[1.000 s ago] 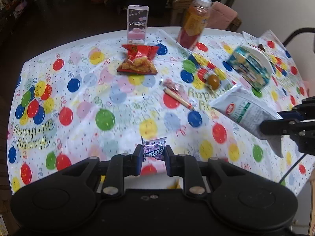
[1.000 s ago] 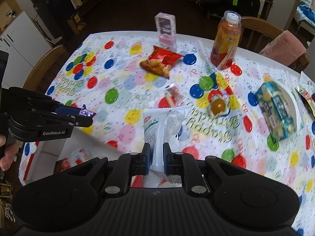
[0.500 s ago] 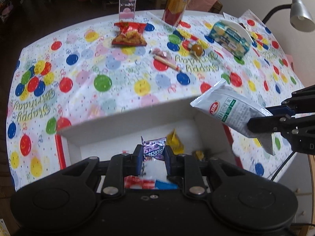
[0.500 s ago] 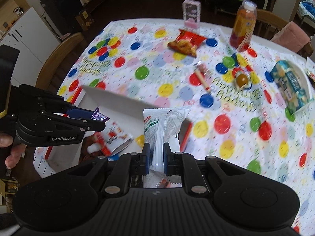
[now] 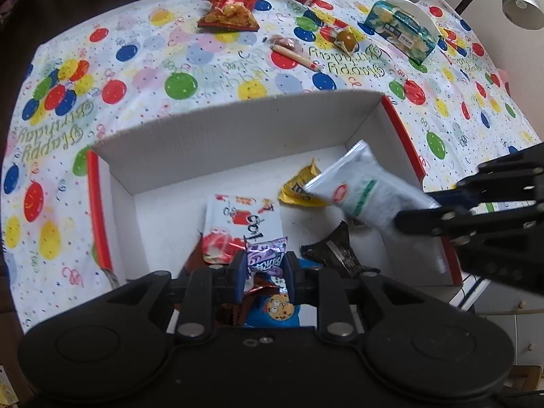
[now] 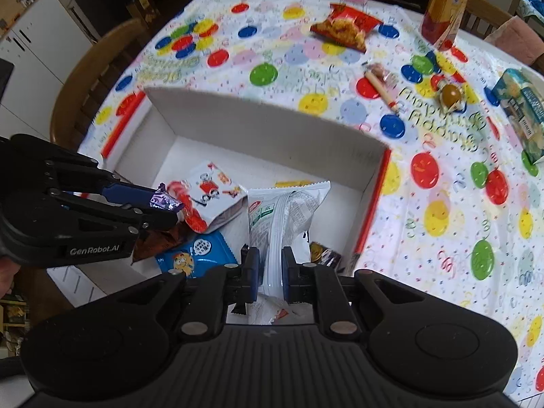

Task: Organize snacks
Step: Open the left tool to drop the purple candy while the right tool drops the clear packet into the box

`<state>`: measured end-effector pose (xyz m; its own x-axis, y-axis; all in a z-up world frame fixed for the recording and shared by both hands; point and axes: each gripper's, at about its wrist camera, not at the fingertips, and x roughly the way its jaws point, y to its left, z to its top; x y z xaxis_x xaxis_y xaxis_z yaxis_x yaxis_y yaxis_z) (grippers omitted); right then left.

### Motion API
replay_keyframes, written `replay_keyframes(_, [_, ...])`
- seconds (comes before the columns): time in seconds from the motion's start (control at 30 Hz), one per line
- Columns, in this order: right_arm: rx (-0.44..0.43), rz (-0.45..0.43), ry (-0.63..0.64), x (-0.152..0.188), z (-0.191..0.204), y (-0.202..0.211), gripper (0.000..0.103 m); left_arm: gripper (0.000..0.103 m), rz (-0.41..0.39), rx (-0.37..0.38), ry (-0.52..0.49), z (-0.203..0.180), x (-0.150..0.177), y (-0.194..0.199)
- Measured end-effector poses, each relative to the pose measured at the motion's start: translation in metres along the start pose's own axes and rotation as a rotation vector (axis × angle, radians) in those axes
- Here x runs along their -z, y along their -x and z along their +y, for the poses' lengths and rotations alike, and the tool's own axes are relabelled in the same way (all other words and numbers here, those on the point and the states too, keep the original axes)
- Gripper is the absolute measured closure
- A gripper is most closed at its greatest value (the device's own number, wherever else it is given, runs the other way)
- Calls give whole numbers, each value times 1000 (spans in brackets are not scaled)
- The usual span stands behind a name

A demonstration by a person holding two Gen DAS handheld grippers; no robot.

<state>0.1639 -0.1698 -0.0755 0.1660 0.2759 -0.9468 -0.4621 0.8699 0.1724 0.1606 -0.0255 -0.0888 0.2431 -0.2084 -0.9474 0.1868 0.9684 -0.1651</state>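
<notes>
Above the white box (image 5: 238, 142), the left hand-held gripper (image 5: 264, 268) pinches a purple wrapper (image 5: 263, 257); the right hand-held gripper (image 6: 270, 273) clamps a white packet (image 6: 284, 217).

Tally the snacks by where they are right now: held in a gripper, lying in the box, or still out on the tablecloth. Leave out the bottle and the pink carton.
Held in a gripper: 2, purple packet, white pouch
Lying in the box: 5, white-red pack, yellow packet, blue cookie pack, dark wrapper, brown packet
On the tablecloth: 5, red chip bag, stick, pink candy, brown ball, teal pack
Total: 12
</notes>
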Motion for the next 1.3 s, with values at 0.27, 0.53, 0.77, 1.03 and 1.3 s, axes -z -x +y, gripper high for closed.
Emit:
replay_keyframes(0.27, [13,44,-15,14,7,-32,90,83,16,6,-43,-11,13,-15])
replay_keyframes(0.53, [19,45,-30,19,13,-39,90,82,13,-1,-93,-18,20,-23])
replay_keyframes(0.77, [9,40,-50,23,16,-33,89,77,12,5,-91,-15,22,-24])
replay_keyframes(1.03, [19,9,-59,31,19,-21,71,64,-2,12,-99,-15,24,-19])
replay_keyframes(1.3, [39,-38,-84,37,17,0,41,41,-57,5,-105,-9,25,-1])
